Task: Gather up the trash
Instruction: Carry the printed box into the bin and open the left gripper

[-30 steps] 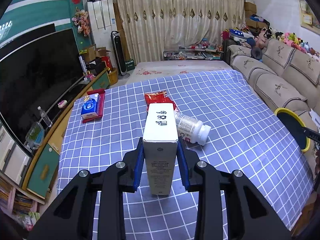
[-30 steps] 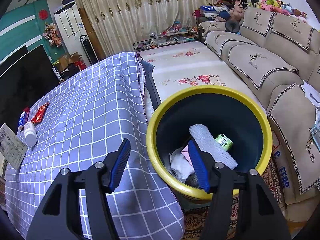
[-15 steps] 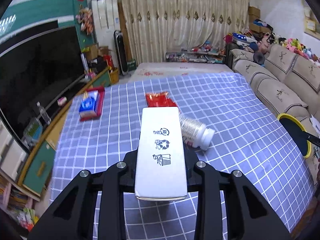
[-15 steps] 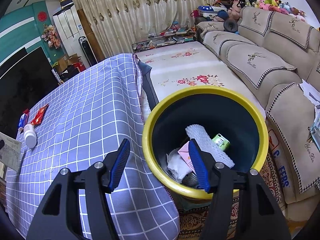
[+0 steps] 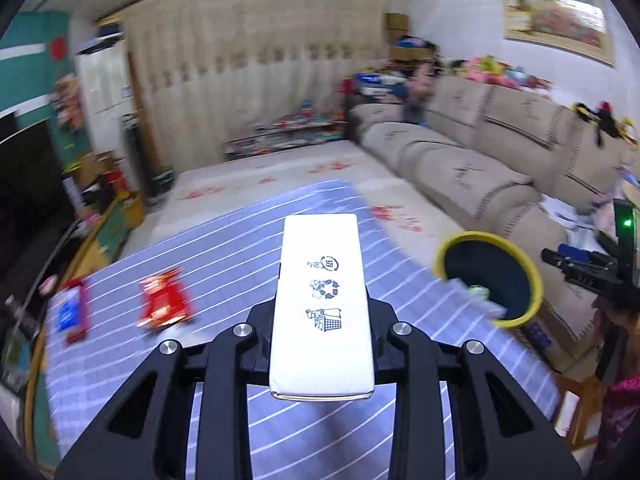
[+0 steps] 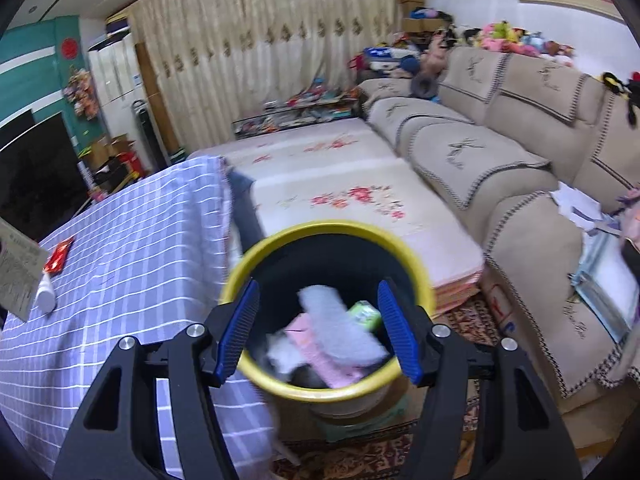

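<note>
Left tongs [image 5: 322,322] clamp a white box [image 5: 322,304], held flat above the desk [image 5: 224,256]; recycling icons face up on its top side. The box's near end hangs toward the camera, its far end points out over the checked cloth. Left view is motion-blurred.

On the desk in the left view: red packet [image 5: 164,300] left of the box, blue-and-red pack [image 5: 71,314] farther left near the desk edge. Yellow-rimmed bin [image 5: 490,280] sits off the desk's right edge, beside the sofa [image 5: 480,152].

Right tongs [image 6: 318,330] are spread wide, holding nothing, blue pads [image 6: 240,330] on either side of the bin [image 6: 326,390] mouth, above it. In the bin: white foam strip [image 6: 338,332], pink paper [image 6: 320,344], small green item [image 6: 364,314], other scraps too blurred to name.

Right view also shows the desk [image 6: 120,260] left of the bin, with a white bottle [image 6: 45,292] lying on its side, a red packet [image 6: 59,254] just past it, and the box [image 6: 18,270] at the far left frame edge. A floral mat [image 6: 340,200] lies beyond the bin, between desk and sofa [image 6: 520,140].
</note>
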A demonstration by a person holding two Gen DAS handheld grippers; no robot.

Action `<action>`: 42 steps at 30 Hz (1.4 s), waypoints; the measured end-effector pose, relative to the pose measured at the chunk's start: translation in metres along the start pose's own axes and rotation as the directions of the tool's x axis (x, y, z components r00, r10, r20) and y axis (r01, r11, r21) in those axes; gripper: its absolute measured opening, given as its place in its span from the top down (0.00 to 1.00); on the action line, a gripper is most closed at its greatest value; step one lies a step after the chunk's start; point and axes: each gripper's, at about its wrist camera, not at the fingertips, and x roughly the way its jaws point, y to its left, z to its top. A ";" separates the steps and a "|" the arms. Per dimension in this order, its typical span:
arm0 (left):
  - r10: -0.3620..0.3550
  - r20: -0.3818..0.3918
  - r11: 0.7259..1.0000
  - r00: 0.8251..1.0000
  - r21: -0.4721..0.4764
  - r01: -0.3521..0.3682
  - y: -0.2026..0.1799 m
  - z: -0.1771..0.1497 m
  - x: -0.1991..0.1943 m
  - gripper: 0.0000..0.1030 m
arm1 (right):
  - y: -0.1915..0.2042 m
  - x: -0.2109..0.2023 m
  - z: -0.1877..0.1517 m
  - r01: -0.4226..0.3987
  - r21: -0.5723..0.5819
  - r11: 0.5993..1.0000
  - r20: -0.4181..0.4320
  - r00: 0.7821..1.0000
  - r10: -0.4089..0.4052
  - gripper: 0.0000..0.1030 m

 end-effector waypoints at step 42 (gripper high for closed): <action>-0.073 0.004 0.993 0.997 -0.094 0.073 -0.060 -0.005 0.035 0.10 | -0.032 0.006 -0.023 -0.008 0.051 0.999 -0.048 0.999 0.010 0.38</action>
